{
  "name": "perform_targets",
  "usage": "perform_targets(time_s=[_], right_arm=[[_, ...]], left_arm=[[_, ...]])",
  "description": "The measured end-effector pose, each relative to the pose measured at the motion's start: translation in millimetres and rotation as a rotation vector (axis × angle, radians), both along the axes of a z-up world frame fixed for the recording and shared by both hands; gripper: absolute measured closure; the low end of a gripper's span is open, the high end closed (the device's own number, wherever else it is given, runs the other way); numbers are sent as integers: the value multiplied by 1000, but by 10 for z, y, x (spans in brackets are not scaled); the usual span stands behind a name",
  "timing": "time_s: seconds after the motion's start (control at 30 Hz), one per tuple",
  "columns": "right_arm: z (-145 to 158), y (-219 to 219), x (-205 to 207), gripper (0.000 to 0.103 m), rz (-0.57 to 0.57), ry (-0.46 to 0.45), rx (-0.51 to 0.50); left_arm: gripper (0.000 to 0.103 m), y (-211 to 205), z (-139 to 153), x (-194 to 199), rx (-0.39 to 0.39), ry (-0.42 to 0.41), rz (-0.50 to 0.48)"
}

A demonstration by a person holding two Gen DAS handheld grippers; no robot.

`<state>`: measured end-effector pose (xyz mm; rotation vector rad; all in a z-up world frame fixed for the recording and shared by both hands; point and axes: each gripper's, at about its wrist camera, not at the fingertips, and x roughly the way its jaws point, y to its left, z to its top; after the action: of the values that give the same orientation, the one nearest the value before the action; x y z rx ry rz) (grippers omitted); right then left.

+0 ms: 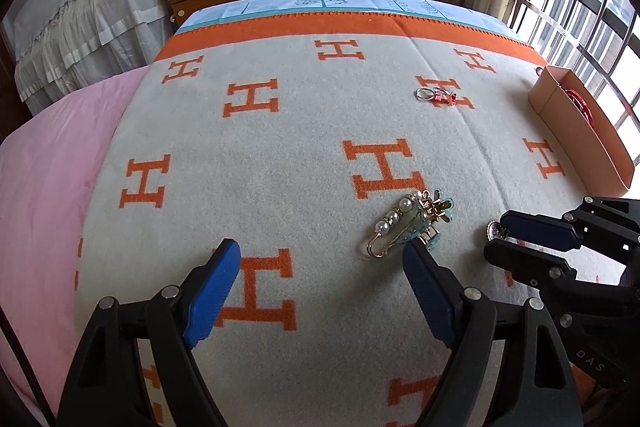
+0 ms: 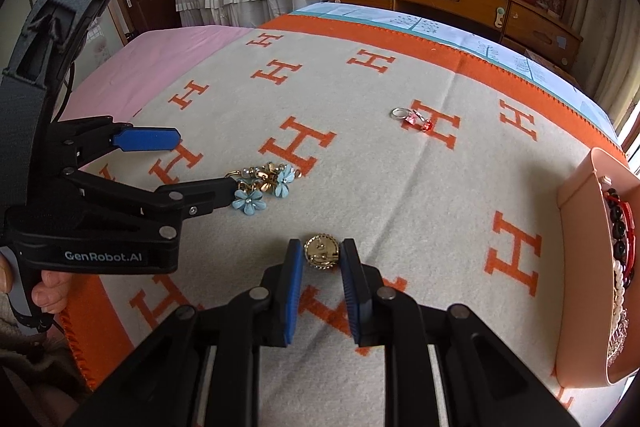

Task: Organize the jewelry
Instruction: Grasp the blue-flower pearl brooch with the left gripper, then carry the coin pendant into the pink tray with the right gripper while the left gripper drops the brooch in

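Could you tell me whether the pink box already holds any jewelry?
Yes: the pink box holds beaded bracelets, dark, red and pearl strands visible inside.
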<state>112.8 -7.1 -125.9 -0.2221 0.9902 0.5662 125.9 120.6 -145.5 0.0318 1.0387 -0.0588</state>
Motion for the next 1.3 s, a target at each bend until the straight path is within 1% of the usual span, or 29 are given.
perform_targets(time_s=[0.03, 0.07, 0.1, 0.2, 0.33, 0.37, 0.4, 0.43, 0.47, 0.5, 0.53, 0.57, 0.77, 0.87, 1.0, 1.13, 1.3], right_arm=[[1, -4, 4, 84, -1, 1, 2], [2, -7, 7, 84, -3, 2, 3], [1, -9, 9, 84, -4, 3, 5], [4, -29, 21, 84, -11, 3, 5], [2, -74, 46, 84, -28, 7, 13], [2, -87, 52, 84, -32, 9, 18], [3, -100, 57, 84, -37, 11, 22], [2, -113, 62, 84, -41, 12, 25], [2, -124, 68, 84, -44, 14, 29], [0, -136, 69, 84, -46, 15, 33], [2, -140, 72, 84, -47, 16, 35], [3, -147, 74, 84, -50, 16, 38], [29, -237, 83, 84, -72, 12, 60], [77, -271, 71, 84, -78, -3, 67], [173, -317, 17, 84, -85, -37, 75], [284, -369, -46, 84, -94, -77, 85], [440, -499, -124, 84, -118, -120, 104]], left_arm=[[22, -25, -3, 8, 2, 1, -10], [29, -51, -8, 16, 3, 1, -20], [38, -78, -18, 25, 3, 6, -32], [51, -136, -14, 45, -2, 4, -63], [57, -193, -3, 82, -4, -2, -87], [62, -208, 2, 87, -7, -5, -94], [71, -222, 6, 91, -10, -8, -103], [76, -232, 11, 87, -12, -12, -112], [87, -250, 15, 91, -13, -13, -119], [92, -267, 18, 97, -14, -12, -123], [93, -282, 21, 102, -14, -12, -125], [96, -288, 22, 107, -19, -10, -125], [98, -225, 41, 135, -56, 4, -80], [98, -191, 106, 109, -74, -7, -64], [98, -196, 247, 45, -88, -33, -60], [98, -259, 422, -29, -74, -72, -71], [98, -342, 679, -113, -76, -115, -79]])
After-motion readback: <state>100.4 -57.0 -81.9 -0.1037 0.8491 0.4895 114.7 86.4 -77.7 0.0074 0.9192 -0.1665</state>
